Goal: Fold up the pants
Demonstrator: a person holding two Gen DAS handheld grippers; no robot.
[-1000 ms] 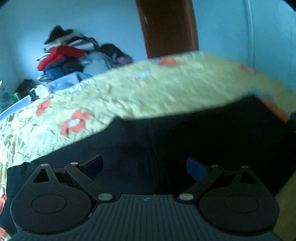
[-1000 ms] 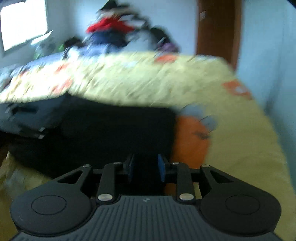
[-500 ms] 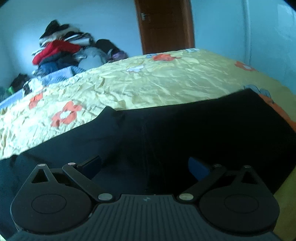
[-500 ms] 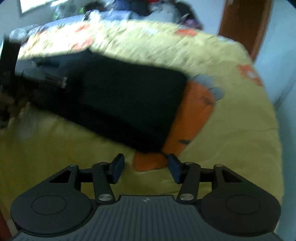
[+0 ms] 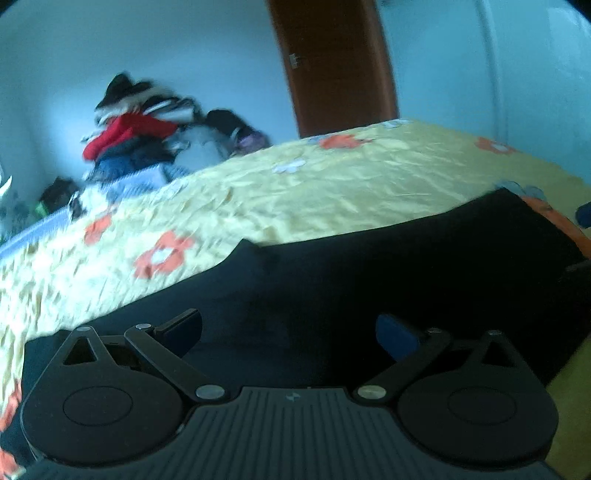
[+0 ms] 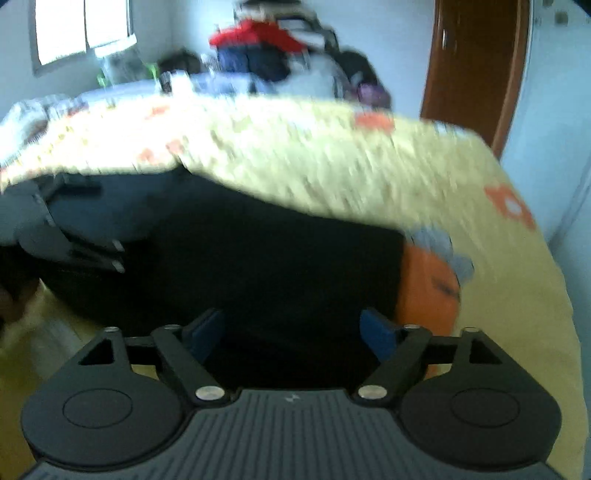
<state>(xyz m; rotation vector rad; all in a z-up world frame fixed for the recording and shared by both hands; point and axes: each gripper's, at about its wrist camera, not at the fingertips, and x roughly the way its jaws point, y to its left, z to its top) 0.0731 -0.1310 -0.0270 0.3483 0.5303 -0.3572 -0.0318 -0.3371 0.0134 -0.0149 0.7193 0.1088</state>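
Observation:
Black pants (image 5: 388, 273) lie flat across the near side of a bed with a yellow flowered sheet (image 5: 332, 184). My left gripper (image 5: 290, 332) is open and empty, low over the pants. In the right wrist view the pants (image 6: 258, 258) lie as a dark slab with a straight right edge. My right gripper (image 6: 293, 332) is open and empty, its fingers over the near edge of the pants. The left gripper (image 6: 74, 236) shows at the left of that view, blurred.
A pile of clothes (image 5: 147, 140) stands at the far side of the bed against the wall. A brown door (image 5: 336, 66) is behind the bed. An orange flower print (image 6: 428, 288) lies just right of the pants. A window (image 6: 81, 29) is at the far left.
My right gripper has opened wide from nearly shut and has swung back over the near edge of the pants. My left gripper stays open over the pants, with only small shifts.

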